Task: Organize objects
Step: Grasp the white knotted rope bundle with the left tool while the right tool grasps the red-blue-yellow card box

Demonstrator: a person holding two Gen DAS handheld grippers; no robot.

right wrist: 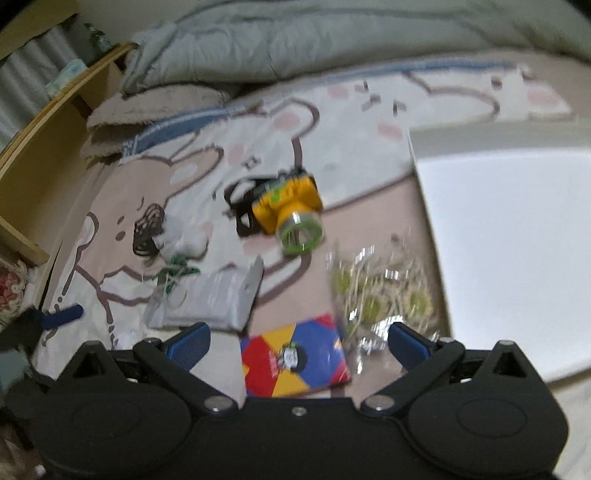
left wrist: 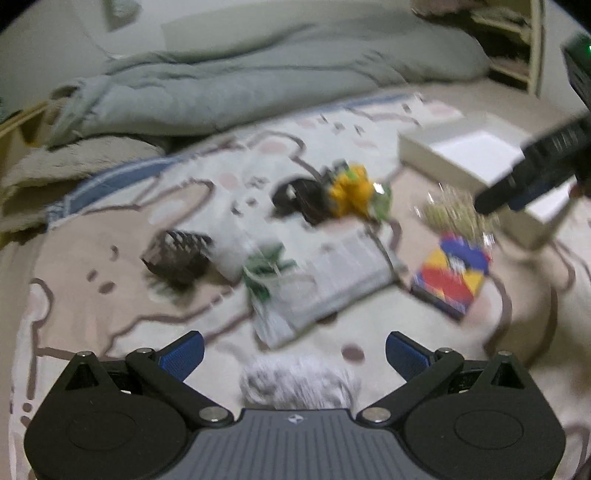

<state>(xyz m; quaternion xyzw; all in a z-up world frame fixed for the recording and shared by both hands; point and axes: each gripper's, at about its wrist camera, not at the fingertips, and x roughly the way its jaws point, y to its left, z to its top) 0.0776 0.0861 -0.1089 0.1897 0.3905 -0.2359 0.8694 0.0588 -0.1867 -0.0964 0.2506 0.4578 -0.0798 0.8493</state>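
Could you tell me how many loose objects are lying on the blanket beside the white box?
6, though blur may hide more: yellow headlamp at centre, clear snack bag by the white box, colourful box nearest, grey packet, green twine, and dark mesh item farthest left.

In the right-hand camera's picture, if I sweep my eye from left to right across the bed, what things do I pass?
Green string bundle → grey packet → yellow headlamp → colourful box → clear bag of small round pieces → white box.

Yellow headlamp (right wrist: 286,201) with green ring, red-blue-yellow box (right wrist: 295,360), pale cartoon-print blanket (right wrist: 332,122), grey duvet (right wrist: 332,33)
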